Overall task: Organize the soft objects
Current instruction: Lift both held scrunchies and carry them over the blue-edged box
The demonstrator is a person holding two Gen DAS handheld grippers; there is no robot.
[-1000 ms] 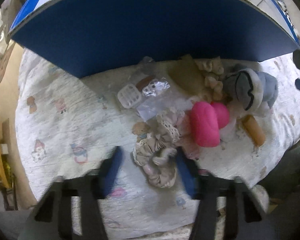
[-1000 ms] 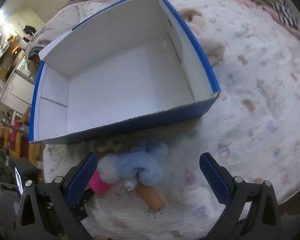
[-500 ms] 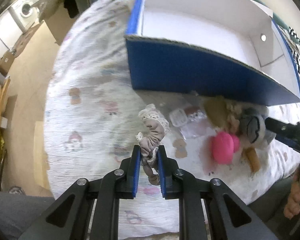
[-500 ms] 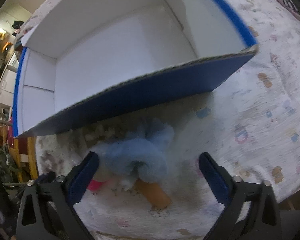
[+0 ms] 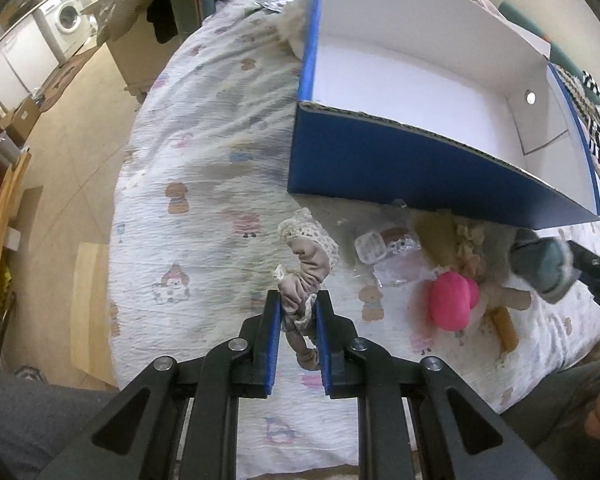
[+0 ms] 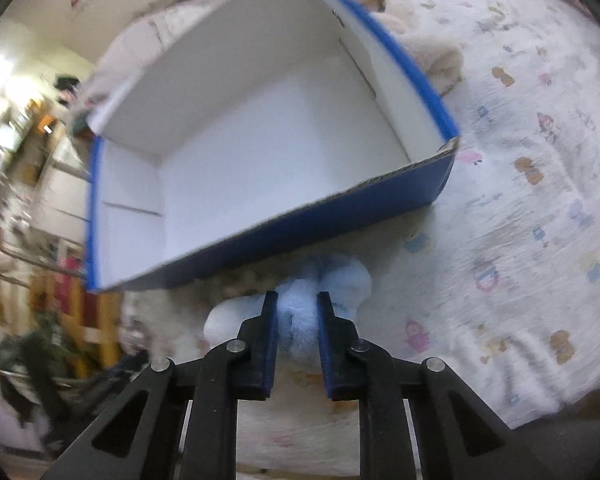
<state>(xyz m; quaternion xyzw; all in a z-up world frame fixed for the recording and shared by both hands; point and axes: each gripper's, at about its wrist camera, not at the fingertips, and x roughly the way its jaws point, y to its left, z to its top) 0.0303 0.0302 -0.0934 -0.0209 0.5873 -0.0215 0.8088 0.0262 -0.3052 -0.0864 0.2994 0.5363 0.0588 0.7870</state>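
My left gripper point(image 5: 298, 300) is shut on a beige rag doll point(image 5: 306, 264) with a lace bonnet and holds it above the bed. My right gripper point(image 6: 298, 304) is shut on a fluffy light-blue plush point(image 6: 324, 284); that plush also shows at the right of the left wrist view point(image 5: 544, 268). A blue cardboard box point(image 5: 400, 164) with an empty white inside stands just beyond both grippers; it also shows in the right wrist view point(image 6: 340, 216). A pink plush point(image 5: 450, 304) lies below the box's front wall.
A small plastic packet point(image 5: 384, 244), a tan plush point(image 5: 440, 232) and an orange cylinder point(image 5: 504, 328) lie among the pile by the box. A cream plush point(image 6: 420, 40) lies behind the box. The bed's edge and the floor point(image 5: 72, 152) are to the left.
My left gripper shut on the rag doll and lifted it back from the pile. My right gripper moved in and shut on the light-blue plush.
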